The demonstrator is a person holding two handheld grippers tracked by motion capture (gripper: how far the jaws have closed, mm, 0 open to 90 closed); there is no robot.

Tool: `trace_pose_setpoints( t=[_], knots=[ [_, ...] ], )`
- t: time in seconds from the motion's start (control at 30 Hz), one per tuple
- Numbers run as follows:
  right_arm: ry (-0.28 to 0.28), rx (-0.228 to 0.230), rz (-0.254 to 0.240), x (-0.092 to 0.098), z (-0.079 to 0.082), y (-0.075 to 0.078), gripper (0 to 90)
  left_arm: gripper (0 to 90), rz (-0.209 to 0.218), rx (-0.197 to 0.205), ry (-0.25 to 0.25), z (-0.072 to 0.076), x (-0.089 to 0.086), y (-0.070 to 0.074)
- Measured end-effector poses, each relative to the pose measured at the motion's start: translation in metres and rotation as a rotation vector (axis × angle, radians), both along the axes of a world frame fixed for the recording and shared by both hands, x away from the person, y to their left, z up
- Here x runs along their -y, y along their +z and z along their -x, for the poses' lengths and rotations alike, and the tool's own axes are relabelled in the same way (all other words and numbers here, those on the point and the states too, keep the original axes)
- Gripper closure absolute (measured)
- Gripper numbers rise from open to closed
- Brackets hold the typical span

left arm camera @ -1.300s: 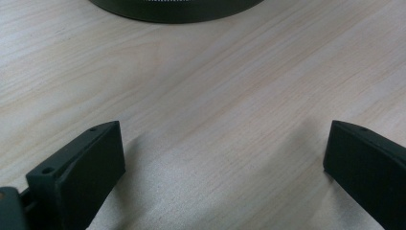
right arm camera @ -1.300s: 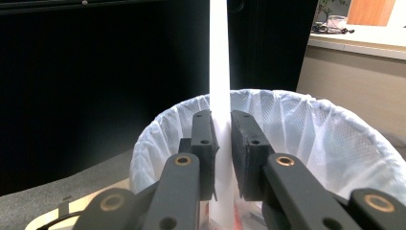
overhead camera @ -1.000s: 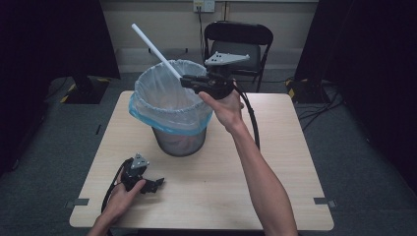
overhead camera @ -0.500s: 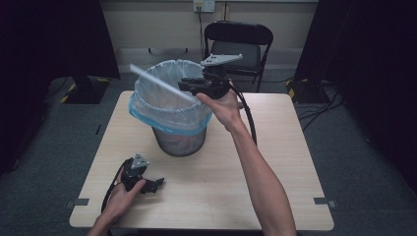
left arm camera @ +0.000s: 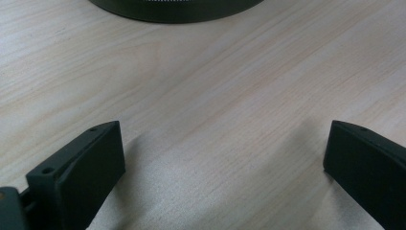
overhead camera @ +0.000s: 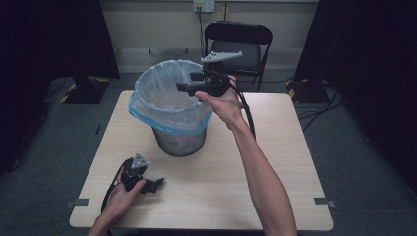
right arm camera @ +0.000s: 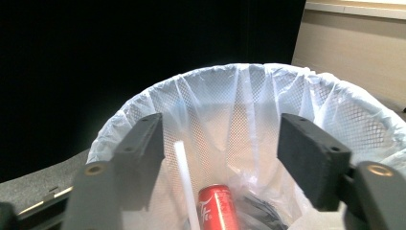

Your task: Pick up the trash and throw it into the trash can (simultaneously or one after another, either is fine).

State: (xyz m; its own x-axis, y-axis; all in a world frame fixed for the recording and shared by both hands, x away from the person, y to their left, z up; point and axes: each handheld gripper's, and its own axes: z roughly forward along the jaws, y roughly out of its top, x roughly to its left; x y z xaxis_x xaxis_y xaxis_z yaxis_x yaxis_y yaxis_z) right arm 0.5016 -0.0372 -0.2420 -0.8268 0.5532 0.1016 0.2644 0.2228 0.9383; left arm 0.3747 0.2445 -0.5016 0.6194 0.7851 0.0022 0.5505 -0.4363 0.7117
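Right gripper point(overhead camera: 184, 87) is held over the rim of the grey mesh wastebasket lined with a clear plastic bag with blue edge point(overhead camera: 169, 129), which stands on the light wooden table point(overhead camera: 275, 162) toward its far left. Its jaws have just been opening and stand wide apart, nothing between them. In the right gripper view, the long white plastic straw point(right arm camera: 186, 191) stands tilted inside the basket, free of the jaws, just beside a red soda can point(right arm camera: 218, 208) lying among dark trash at the bottom. Left gripper point(overhead camera: 156, 185) rests low on the near left of the table, well apart from the basket, jaws spread wide, bare wood between them.
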Motion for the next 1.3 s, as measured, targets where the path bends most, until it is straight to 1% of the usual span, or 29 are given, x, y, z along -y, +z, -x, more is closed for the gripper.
trace_pose_setpoints(
  t=[0.1,0.17,0.33,0.43,0.5,0.53,0.6,0.67,0.8,0.9,0.97,1.03,1.07,1.1,1.3],
  knots=[
    [-0.001,-0.003,-0.002,0.002,0.000,0.001,28.4,0.0,0.006,0.000,0.003,0.000,0.000,0.000],
    [-0.002,-0.008,0.006,0.004,0.001,0.001,26.8,0.0,0.001,0.000,0.000,0.000,0.000,0.000],
    [-0.014,-0.002,0.005,0.010,0.003,0.000,25.0,0.0,0.000,0.000,0.000,0.000,0.000,0.000],
    [-0.027,0.002,-0.002,0.018,0.004,0.002,23.5,0.0,0.001,0.000,0.000,0.000,0.000,0.000],
    [-0.031,0.000,-0.007,0.020,0.004,0.002,22.8,0.0,0.000,0.000,-0.001,0.000,0.000,0.000],
    [-0.039,0.001,-0.004,0.024,0.004,0.002,22.6,0.0,0.000,0.000,0.000,0.000,0.000,0.000],
    [-0.043,0.002,0.000,0.025,0.005,0.001,22.6,0.0,0.000,0.000,0.000,0.000,0.000,0.000],
    [-0.057,0.004,-0.001,0.031,0.006,0.000,22.5,0.0,0.001,0.000,0.000,0.000,0.000,0.000],
    [-0.085,0.004,0.019,0.037,0.008,-0.001,21.2,0.0,0.000,0.000,0.000,0.000,0.000,0.000],
    [-0.093,0.003,0.006,0.044,0.010,-0.002,20.0,0.0,0.001,0.000,0.000,0.000,0.000,0.000],
    [-0.122,0.012,0.010,0.048,0.013,-0.001,16.4,0.0,0.001,0.000,0.000,0.000,0.000,0.000],
    [-0.128,0.014,0.007,0.051,0.014,-0.001,16.4,0.0,0.001,0.000,0.000,0.000,0.000,0.000],
    [-0.155,0.020,0.018,0.054,0.017,-0.002,15.3,0.0,0.000,0.000,0.000,0.000,0.000,0.000],
    [-0.163,0.022,0.022,0.056,0.018,-0.002,14.9,0.0,0.001,0.000,0.000,0.000,0.000,0.000],
    [-0.173,0.024,0.017,0.066,0.025,-0.002,14.9,0.0,0.000,0.000,0.000,0.000,0.000,0.000]
  ],
)
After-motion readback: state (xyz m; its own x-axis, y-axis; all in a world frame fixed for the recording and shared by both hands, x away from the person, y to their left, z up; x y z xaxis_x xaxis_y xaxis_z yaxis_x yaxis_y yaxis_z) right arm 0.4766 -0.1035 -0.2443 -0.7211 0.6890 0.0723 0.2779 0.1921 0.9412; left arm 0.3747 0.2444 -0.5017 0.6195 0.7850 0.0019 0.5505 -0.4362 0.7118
